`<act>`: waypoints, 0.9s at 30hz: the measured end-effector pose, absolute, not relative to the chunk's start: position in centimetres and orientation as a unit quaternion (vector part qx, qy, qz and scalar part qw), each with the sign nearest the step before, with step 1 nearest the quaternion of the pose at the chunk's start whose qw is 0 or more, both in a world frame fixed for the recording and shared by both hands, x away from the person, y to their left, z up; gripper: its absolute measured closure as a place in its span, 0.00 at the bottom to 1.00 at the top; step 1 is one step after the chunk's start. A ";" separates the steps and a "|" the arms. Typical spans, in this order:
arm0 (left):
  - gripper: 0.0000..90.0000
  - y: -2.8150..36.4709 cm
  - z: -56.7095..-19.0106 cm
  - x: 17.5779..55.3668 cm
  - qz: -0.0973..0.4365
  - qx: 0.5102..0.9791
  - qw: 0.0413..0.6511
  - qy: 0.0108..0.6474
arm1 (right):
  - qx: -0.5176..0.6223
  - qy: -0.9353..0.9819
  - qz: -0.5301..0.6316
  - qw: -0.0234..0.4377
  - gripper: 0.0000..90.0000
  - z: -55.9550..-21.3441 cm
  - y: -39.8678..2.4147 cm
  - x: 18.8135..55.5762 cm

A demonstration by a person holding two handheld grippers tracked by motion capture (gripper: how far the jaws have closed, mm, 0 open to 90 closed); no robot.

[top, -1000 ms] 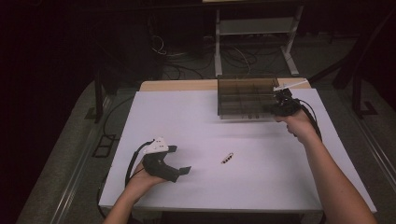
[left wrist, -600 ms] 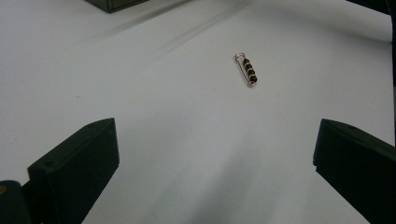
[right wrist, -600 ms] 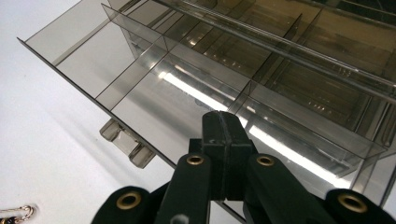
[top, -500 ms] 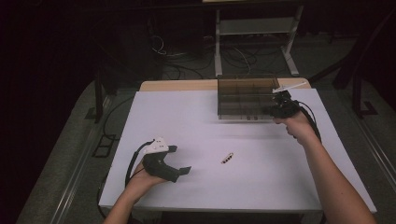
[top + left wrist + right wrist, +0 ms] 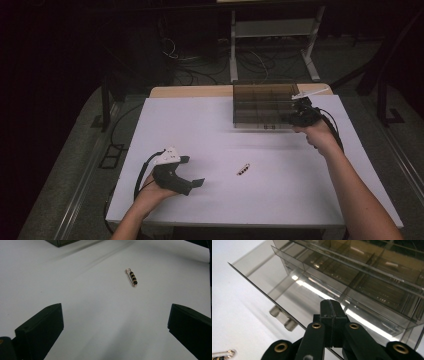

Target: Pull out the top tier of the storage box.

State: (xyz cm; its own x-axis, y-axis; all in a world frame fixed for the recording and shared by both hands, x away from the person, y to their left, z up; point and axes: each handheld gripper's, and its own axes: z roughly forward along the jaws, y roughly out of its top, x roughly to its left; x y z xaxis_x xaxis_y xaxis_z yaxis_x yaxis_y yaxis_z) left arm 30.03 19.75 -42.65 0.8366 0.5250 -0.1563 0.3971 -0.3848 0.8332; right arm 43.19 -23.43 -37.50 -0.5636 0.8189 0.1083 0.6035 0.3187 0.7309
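A smoky clear plastic organizer box (image 5: pixel 264 104) with divided compartments stands at the far edge of the white table (image 5: pixel 210 130), right of centre. In the right gripper view its drawer (image 5: pixel 287 290) is slid part-way out toward the camera, with a small knob (image 5: pixel 283 320) on its front panel.

The right gripper (image 5: pixel 295 118) is at the box's near right corner. Its two black jaws are pressed flat together, tips (image 5: pixel 331 305) right at the drawer's front edge; whether they pinch anything between them I cannot tell. The right hand (image 5: pixel 316 131) grips the tool's body from behind, the forearm running straight and long from the bottom right of the high view up toward the box, the wrist level and the tool pointing left at the box. A cable loops off the tool beside the wrist.

Nearer the person, around the middle of the table, lies a beaded safety pin (image 5: pixel 243 169), well apart from the box. It lies bare on the white surface (image 5: pixel 131 277) in the left gripper view.

The left gripper (image 5: pixel 192 172) rests low on the table at the near left, jaws spread wide and holding nothing, aimed at the pin but well short of it. The left hand (image 5: pixel 150 192) cups it from below, forearm short and angled in from the bottom edge.
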 end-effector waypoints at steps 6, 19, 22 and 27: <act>0.00 19.7 -42.6 30.0 0.067 0.830 0.479 0.277 | 0.434 0.802 0.385 0.143 0.99 -37.0 -22.7 42.8; 0.00 19.8 -42.7 30.0 0.067 0.830 0.479 0.277 | 0.404 0.802 0.416 0.142 0.88 -35.7 -22.0 40.5; 0.00 19.8 -42.7 30.0 0.067 0.830 0.479 0.277 | 0.399 0.804 0.417 0.145 0.83 -35.8 -22.0 39.8; 0.00 19.8 -42.7 30.0 0.068 0.831 0.478 0.278 | 0.392 0.806 0.421 0.142 0.76 -36.4 -22.2 38.7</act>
State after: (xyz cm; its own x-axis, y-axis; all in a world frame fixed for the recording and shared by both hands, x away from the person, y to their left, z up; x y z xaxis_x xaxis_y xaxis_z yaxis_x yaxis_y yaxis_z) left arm 29.98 19.76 -42.68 0.8367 0.5257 -0.1532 0.3965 -0.3886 0.8317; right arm 38.70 -22.23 -36.40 -0.6525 0.7511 0.1003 0.5113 0.3387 0.7899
